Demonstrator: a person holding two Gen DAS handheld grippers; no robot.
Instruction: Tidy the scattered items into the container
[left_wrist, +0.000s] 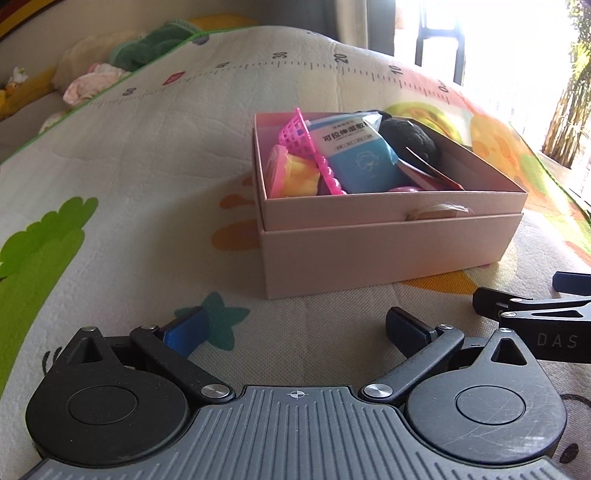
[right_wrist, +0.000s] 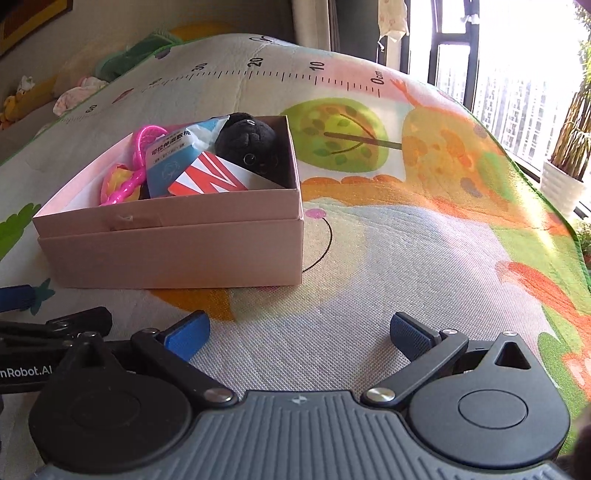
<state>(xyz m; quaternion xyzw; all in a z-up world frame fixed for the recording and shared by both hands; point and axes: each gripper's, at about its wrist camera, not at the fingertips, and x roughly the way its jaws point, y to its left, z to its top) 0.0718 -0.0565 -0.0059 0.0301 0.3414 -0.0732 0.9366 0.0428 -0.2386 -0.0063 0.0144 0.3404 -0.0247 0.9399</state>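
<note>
The pink box (left_wrist: 388, 254) hides the lower parts of its contents behind its near wall. A black plush toy (right_wrist: 247, 147) is partly covered by a red-and-white card (right_wrist: 210, 179). A pale object (left_wrist: 436, 211) caught at the box seam cannot be identified. Soft items (left_wrist: 92, 79) beyond the far left mat (left_wrist: 147, 184) edge are blurred. A white planter (right_wrist: 561, 184) at far right is cut off.

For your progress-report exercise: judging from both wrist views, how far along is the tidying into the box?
Done: the black plush, blue packet, pink net and red-striped card lie inside the pink box. In hand: nothing; the left gripper and right gripper are both open and empty. Left: no loose item shows on the mat.
</note>
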